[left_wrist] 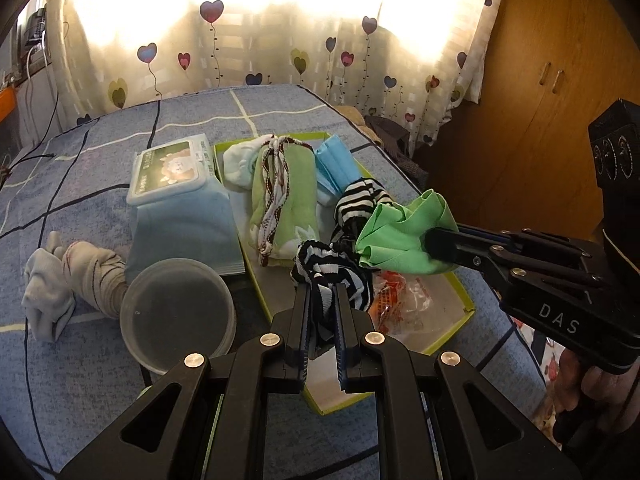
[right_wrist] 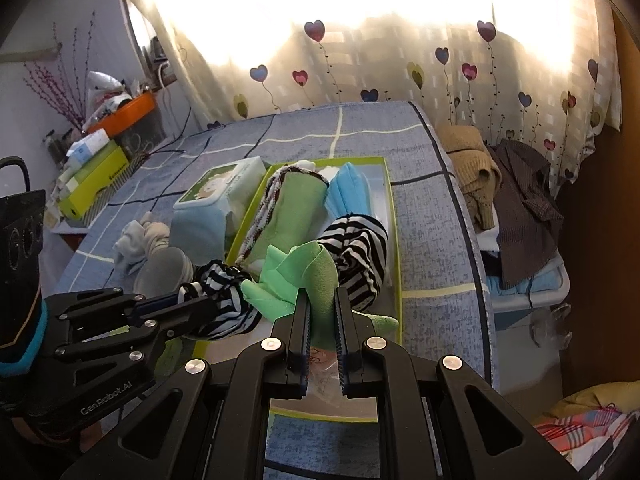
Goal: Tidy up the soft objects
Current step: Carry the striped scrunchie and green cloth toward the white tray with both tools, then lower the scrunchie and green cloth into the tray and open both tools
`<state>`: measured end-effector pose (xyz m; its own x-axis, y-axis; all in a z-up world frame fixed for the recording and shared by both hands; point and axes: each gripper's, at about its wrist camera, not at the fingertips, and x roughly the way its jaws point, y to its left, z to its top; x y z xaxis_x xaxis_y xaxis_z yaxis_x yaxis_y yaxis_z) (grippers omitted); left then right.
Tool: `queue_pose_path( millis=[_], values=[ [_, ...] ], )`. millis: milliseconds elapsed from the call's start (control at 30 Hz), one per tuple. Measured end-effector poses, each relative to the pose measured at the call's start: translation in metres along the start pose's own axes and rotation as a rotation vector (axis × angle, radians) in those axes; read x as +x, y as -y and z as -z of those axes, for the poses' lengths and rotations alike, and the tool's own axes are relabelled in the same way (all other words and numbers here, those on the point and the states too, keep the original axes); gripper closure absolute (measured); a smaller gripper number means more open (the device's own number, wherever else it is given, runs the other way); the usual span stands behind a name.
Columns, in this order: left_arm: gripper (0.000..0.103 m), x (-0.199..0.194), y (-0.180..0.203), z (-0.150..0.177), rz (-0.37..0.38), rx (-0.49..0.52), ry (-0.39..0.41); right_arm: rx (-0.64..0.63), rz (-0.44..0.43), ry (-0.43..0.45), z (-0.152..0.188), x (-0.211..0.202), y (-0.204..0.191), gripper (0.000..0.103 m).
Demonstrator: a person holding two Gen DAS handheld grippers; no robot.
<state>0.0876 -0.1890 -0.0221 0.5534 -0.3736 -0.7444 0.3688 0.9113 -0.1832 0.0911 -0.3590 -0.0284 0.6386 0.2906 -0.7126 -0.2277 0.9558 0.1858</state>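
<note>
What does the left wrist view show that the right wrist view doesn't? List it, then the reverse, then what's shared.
Only left wrist: the wooden wardrobe and orange wrapper in the tray.
Only right wrist: the orange basket and clothes pile beside the bed.
Both: left gripper shut on the striped cloth, right gripper shut on the green cloth, wipes pack, tray.

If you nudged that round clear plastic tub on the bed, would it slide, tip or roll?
The plastic tub sits upright on the soft bedspread, so it would probably drag, not glide. It looks empty, so likely light. Tipped on its side, its round wall could roll.
</note>
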Motion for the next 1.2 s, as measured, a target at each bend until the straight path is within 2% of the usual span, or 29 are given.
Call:
queue_pose_path(
  millis=[333,667,733,900,1000,1200],
  values=[
    [0.092,0.021,0.005,0.003,0.003,0.021,-0.062,-0.002,0.017,-0.059,0.005,0.021,0.008,0.093],
    [0.092,0.033,0.003,0.002,-0.001,0.01,-0.088,0.0,0.023,-0.074,0.008,0.027,0.012,0.092],
    [0.092,0.034,0.003,0.001,-0.003,0.006,-0.089,-0.003,0.021,-0.074,0.008,0.027,0.013,0.09],
    [0.085,0.03,0.001,0.0,-0.009,-0.005,-0.072,-0.003,0.027,-0.059,0.006,0.022,0.013,0.075],
    [0.081,0.026,0.0,0.001,-0.001,-0.01,-0.059,-0.006,0.03,-0.051,0.005,0.018,0.012,0.073],
    [0.08,0.016,0.001,0.0,0.005,-0.008,-0.036,-0.014,0.041,-0.038,0.003,0.009,0.007,0.072]
  ],
)
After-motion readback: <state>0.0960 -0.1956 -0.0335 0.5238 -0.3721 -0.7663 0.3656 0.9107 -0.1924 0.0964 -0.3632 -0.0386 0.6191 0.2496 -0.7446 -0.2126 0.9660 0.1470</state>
